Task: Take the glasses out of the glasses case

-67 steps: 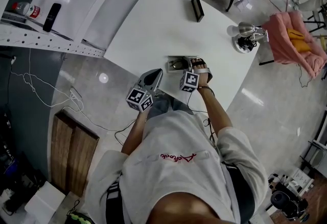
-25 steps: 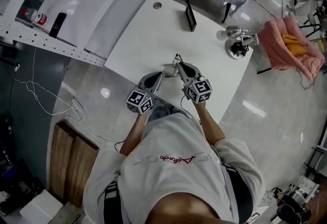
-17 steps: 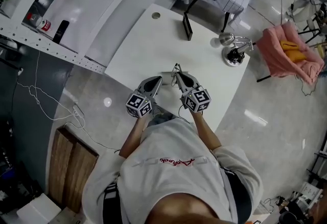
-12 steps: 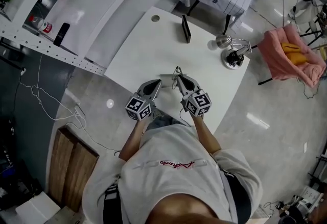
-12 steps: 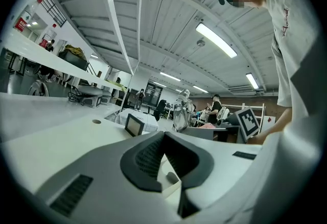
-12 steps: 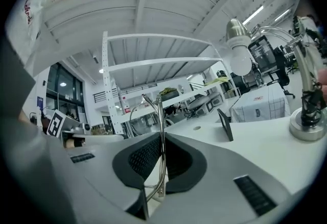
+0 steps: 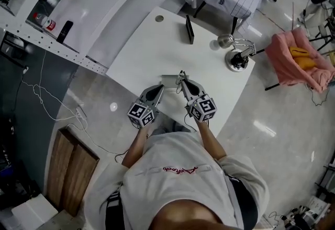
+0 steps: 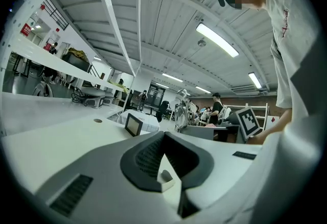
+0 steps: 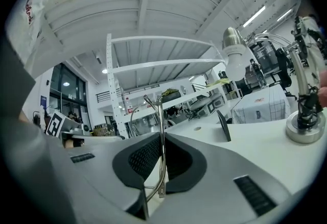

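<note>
My right gripper [image 7: 181,81] is shut on the thin metal-framed glasses [image 7: 181,74], held just above the white table [image 7: 152,45]. In the right gripper view the wire frame [image 9: 161,116] stands upright, pinched between the jaw tips [image 9: 161,136]. The grey glasses case [image 7: 168,78] lies on the table just left of the glasses and ahead of my left gripper [image 7: 158,88]. That gripper [image 8: 163,139] is shut with nothing between its jaws. In the left gripper view the case [image 8: 204,132] shows to the right, beyond the jaws.
A desk lamp [image 7: 234,52] stands at the table's far right. A dark upright panel [image 7: 189,29] and a round cable hole [image 7: 159,18] are at the far side. The near table edge runs just under both grippers. A pink-covered chair [image 7: 299,61] stands off to the right.
The right gripper, earlier down at the case, now holds the glasses up off it. Over the last second both grippers have drifted slightly back toward the person.
</note>
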The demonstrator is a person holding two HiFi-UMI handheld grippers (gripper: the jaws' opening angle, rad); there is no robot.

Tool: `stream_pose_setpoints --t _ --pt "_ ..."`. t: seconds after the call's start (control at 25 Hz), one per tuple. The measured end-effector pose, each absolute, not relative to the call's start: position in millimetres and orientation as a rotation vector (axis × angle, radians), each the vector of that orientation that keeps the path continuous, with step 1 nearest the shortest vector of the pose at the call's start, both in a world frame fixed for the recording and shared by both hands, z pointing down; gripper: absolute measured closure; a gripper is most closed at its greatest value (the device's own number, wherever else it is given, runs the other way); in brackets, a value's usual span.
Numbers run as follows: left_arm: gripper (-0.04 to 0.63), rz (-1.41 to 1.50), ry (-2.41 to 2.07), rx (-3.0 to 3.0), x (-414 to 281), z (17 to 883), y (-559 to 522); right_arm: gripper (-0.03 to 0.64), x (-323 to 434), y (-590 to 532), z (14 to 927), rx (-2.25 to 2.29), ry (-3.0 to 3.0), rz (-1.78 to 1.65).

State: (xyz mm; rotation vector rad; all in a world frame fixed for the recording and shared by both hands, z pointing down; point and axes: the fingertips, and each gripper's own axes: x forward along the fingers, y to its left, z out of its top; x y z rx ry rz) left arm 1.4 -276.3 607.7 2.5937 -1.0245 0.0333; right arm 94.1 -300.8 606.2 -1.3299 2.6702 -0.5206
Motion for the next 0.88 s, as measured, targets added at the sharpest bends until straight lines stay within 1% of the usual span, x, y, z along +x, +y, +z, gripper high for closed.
stream_pose_setpoints --t 0.32,0.64,0.88 --pt "0.569 -0.028 -1.006 2.638 -13.8 591.2 -258.0 0.607 78.5 -274.8 589.3 -1.363 2.676 -0.458" --pt "0.569 -0.061 -0.974 2.639 -42.4 593.8 -200.3 0.607 55.2 -211.5 587.6 -1.428 2.653 -0.448" --pt "0.57 -0.087 -0.935 2.672 -47.3 585.6 -159.5 0.609 47.8 -164.7 581.7 -1.467 2.634 -0.412"
